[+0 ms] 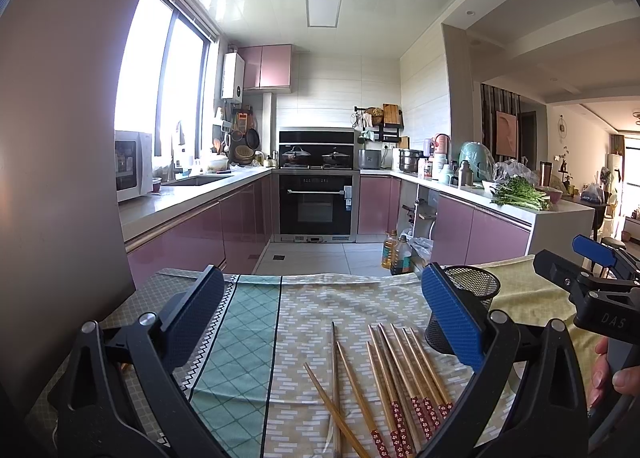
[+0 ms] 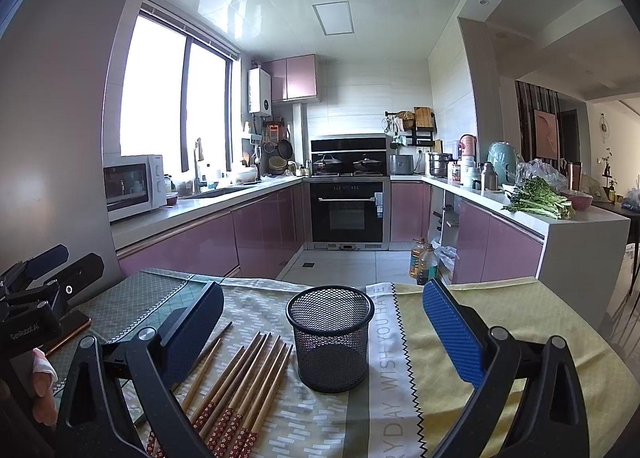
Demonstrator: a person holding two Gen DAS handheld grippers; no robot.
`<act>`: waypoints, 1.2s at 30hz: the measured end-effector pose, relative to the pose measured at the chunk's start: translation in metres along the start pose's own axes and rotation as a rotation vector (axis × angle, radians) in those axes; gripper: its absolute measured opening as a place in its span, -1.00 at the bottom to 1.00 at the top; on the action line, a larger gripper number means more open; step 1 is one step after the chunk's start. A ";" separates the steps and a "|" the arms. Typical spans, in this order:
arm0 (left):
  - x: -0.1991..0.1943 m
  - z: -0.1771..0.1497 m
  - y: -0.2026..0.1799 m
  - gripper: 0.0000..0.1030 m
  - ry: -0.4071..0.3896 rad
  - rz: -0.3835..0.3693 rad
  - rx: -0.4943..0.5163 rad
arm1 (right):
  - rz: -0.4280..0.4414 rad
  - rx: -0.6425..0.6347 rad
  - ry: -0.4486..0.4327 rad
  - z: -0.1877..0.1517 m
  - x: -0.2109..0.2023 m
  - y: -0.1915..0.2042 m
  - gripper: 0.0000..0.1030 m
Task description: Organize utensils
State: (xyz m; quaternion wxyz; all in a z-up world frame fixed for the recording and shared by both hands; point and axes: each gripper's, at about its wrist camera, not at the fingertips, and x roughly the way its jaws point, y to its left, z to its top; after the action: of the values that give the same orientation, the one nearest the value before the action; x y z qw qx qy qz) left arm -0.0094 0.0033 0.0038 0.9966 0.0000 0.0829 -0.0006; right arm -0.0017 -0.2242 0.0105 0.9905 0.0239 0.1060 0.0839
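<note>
My left claw is released, nothing held; right claw likewise spread and empty. Chopsticks lie loose at lower centre of the left view, fanned and partly crossed on the surface. Mesh cup stands just beside them. Risks, as I judge: pinching several sticks at once, or toppling the light cup.

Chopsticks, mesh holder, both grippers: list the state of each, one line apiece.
chopsticks: loose, lying flat on the tablecloth, none in the holder.
mesh holder: upright, empty, standing right of the chopsticks.
left gripper: fingers wide open above the chopsticks, holding nothing.
right gripper: fingers wide open either side of the mesh holder, not touching it.
tablecloth: spread flat.
</note>
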 end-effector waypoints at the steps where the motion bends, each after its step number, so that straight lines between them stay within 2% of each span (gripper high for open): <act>1: 0.000 0.000 0.000 0.89 0.000 0.000 0.000 | 0.002 0.001 0.001 0.000 0.000 0.000 0.88; 26: 0.000 -0.007 0.001 0.89 0.023 -0.002 0.010 | 0.005 0.008 0.024 -0.003 0.003 -0.003 0.88; 31: 0.006 -0.018 0.001 0.89 0.088 -0.009 0.037 | 0.034 0.003 0.073 -0.008 0.010 -0.002 0.88; 36: 0.016 -0.035 0.008 0.89 0.216 -0.046 0.071 | 0.106 -0.029 0.229 -0.025 0.033 0.009 0.88</act>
State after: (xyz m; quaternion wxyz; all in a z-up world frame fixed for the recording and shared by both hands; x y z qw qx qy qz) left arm 0.0008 0.0108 -0.0331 0.9810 0.0335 0.1895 -0.0264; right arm 0.0228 -0.2089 -0.0204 0.9664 0.0053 0.2157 0.1399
